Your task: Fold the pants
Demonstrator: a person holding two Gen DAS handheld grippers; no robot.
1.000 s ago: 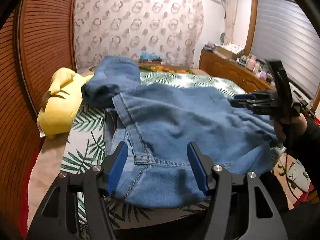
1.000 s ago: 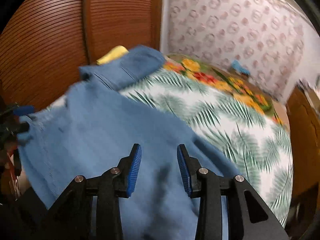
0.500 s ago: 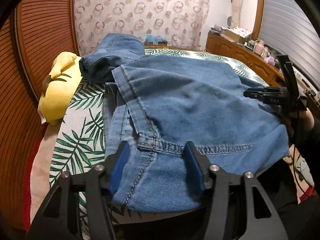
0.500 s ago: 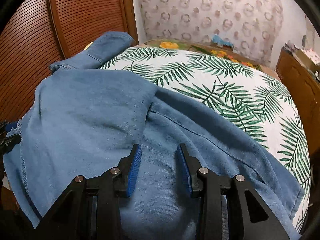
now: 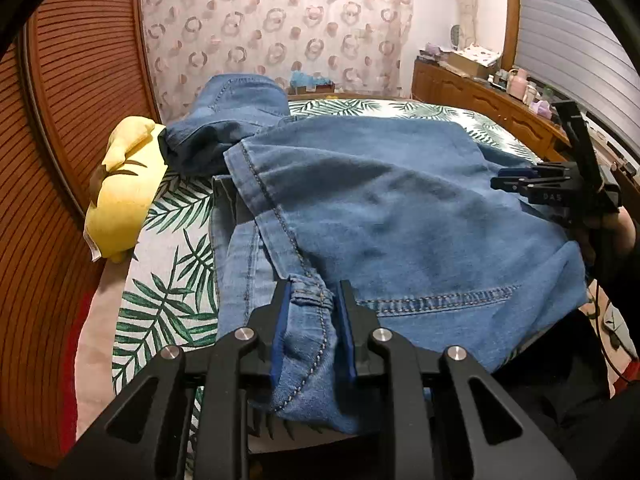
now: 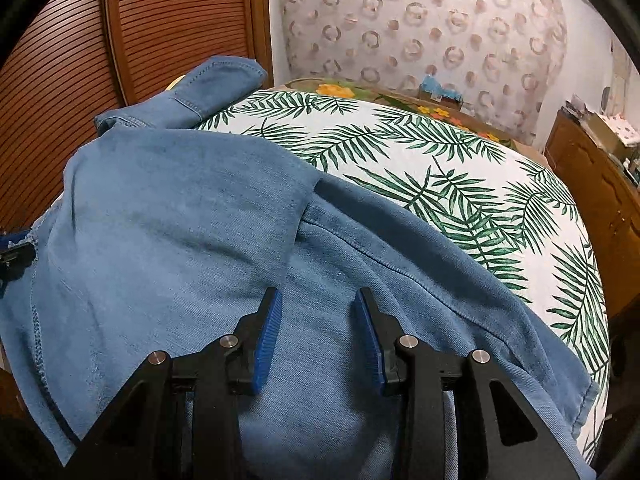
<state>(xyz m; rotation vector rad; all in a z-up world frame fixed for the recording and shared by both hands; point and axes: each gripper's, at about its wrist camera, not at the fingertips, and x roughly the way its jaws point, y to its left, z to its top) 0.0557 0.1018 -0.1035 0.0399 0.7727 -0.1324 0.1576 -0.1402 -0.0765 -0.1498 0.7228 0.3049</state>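
Fingers (image 5: pixel 280 320); "DAS" on right gripper (image 5: pixel 500 182)

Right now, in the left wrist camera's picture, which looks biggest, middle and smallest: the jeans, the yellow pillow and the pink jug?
1. Jeans, biggest by far.
2. Yellow pillow.
3. Pink jug, tiny, but it stands far back on the dresser, so its true size is unsure.

Left gripper (image 5: pixel 311 300) jaws have just closed on denim; right gripper (image 6: pixel 317 316) jaws stand parted.
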